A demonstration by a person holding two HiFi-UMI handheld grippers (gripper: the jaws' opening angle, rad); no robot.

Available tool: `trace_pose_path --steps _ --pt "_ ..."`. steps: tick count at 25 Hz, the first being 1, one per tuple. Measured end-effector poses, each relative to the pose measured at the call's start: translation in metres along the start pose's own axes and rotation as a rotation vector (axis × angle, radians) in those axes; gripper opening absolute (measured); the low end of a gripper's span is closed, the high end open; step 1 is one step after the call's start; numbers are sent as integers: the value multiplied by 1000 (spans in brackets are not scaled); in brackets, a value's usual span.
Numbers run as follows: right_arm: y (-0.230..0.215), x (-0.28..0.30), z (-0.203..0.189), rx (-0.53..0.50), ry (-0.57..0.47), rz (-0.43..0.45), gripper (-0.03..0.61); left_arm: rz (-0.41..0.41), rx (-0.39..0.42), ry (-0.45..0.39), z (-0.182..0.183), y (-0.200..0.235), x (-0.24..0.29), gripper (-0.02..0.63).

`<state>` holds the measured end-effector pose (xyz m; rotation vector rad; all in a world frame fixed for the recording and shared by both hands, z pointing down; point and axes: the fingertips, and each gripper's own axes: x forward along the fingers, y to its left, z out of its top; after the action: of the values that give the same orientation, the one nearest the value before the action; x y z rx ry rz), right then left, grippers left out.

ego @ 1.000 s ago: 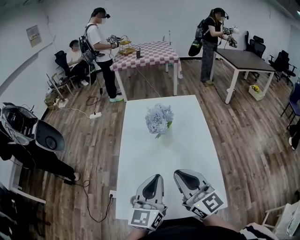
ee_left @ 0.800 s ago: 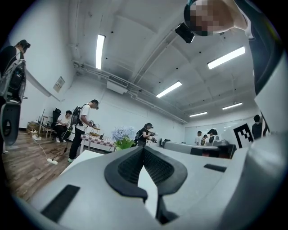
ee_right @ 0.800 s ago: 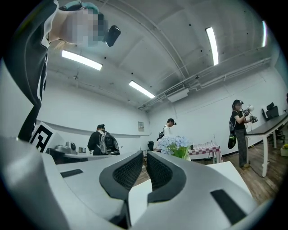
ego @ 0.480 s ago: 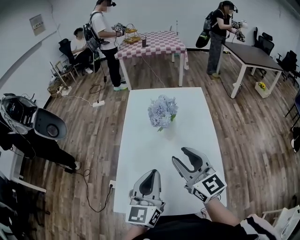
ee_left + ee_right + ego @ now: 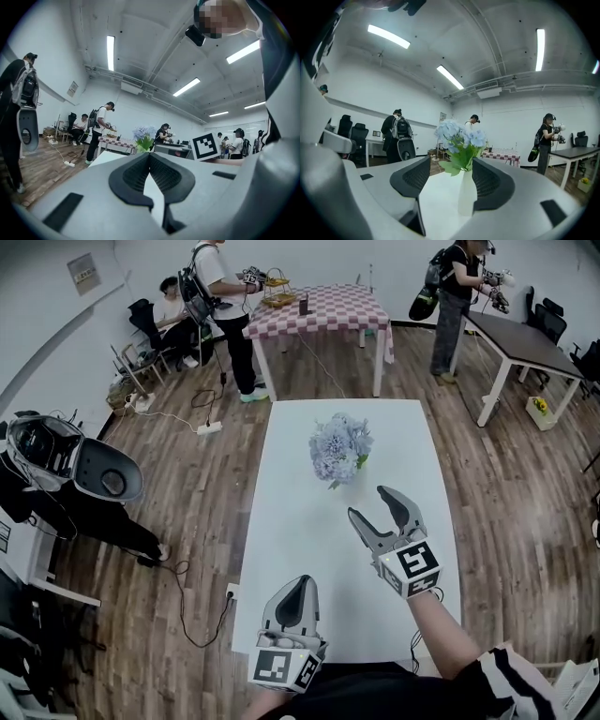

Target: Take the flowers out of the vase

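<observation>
Right claw (image 5: 370, 504) is seen wide open at centre right of the head view. Its jaws have just been opening, and nothing is pressed between them. It is pointed toward the flowers (image 5: 339, 444), near but apart. In the right gripper view the white vase (image 5: 467, 194), with blue blooms and green leaves, is framed between the jaws, untouched. It stands upright mid-worktop (image 5: 300, 521). Left claw (image 5: 302, 585) is held at lower centre, by the worktop's lower edge, jaws closed together, nothing gripped.
</observation>
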<state>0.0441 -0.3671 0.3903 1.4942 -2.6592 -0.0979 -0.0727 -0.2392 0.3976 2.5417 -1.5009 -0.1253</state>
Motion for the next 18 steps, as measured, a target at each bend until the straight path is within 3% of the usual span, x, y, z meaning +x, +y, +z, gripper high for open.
trace_pose_path --steps 11,18 --pt "-24 43 -25 31 53 -26 270 53 -25 49 -13 12 -10 5" --pt "-41 62 -20 76 15 -7 275 92 -26 60 -18 20 -17 5"
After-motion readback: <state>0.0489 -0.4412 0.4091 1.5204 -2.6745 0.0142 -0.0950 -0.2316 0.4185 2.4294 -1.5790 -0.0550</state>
